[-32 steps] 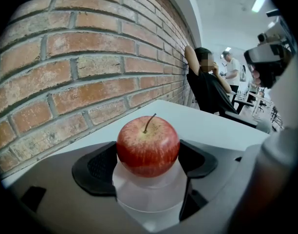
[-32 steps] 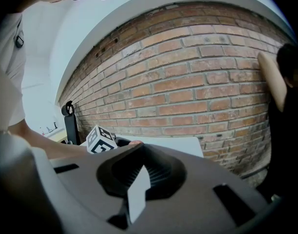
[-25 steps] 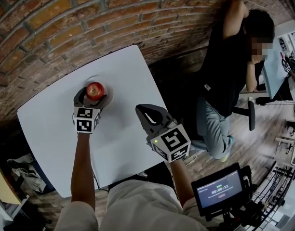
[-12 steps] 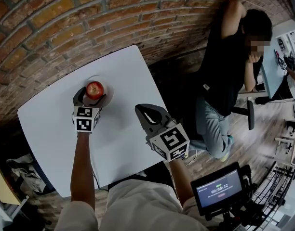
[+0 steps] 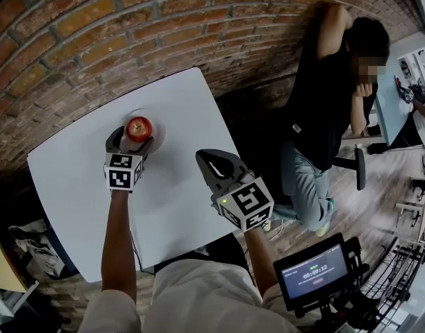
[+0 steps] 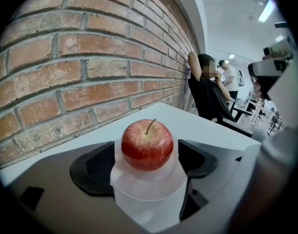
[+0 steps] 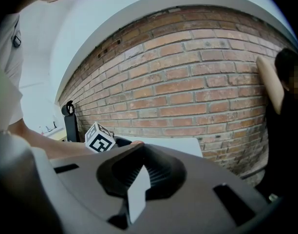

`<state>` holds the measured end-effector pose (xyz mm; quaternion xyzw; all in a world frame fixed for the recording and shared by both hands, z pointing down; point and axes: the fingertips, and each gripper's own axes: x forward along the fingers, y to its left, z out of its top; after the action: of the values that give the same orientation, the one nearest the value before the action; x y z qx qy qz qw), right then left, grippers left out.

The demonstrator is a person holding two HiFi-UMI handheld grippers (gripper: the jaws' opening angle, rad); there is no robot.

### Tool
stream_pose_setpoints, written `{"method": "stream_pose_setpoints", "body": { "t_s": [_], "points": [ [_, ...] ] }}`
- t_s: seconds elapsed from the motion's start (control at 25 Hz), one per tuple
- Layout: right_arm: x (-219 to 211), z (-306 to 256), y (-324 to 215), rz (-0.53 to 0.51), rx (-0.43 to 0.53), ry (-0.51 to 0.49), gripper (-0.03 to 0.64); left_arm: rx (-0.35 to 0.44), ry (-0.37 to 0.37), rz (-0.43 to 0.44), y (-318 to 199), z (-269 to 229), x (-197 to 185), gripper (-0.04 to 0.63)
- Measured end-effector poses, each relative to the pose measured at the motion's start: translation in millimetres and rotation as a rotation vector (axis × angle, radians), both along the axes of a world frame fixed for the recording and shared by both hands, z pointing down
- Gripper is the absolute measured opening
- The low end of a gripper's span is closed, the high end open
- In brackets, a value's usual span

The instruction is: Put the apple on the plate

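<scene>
The apple (image 5: pixel 138 128) sits upright (stem up) on the small white plate (image 5: pixel 159 133), near the far edge of the white surface (image 5: pixel 80 186) below the brick wall (image 5: pixel 94 40). The left gripper (image 5: pixel 132 141) rests at the plate with its fingers (image 6: pixel 93 167) apart, one on each side of the apple, with a thin gap showing on both sides. The right gripper (image 5: pixel 204 158) hovers over the near right part of the surface, well apart from the plate, its fingers closed together on nothing.
</scene>
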<state>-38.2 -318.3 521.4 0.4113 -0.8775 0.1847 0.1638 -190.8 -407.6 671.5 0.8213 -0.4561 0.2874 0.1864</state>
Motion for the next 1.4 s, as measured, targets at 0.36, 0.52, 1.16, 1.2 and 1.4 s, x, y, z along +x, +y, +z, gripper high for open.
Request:
{"method": "stream_pose_setpoints", "body": {
  "t_s": [0.36, 0.52, 1.16, 1.2, 1.4],
  "points": [
    [-4.9, -14.3, 5.0, -0.030, 0.036, -0.011, 0.005, 0.075, 0.011, 0.017, 15.7, -33.4, -4.3, 0.397],
    [-3.2, -34.3, 16.6, -0.046, 0.060, -0.022, 0.005, 0.102, 0.028, 0.003, 33.7, -64.5, -1.7, 0.397],
    [16.4, -116.2, 44.9, -0.103, 0.191, -0.058, 0.005, 0.219, 0.089, -0.032, 98.1, -171.2, 21.2, 0.332],
    [18.3, -121.5, 47.4, -0.108, 0.201, -0.060, 0.005, 0.237, 0.090, -0.043, 102.3, -179.6, 20.7, 0.315],
    [20.5, -141.3, 62.7, -0.135, 0.243, -0.063, 0.005, 0.315, 0.111, -0.098, 128.1, -216.5, 11.2, 0.275]
  ]
}}
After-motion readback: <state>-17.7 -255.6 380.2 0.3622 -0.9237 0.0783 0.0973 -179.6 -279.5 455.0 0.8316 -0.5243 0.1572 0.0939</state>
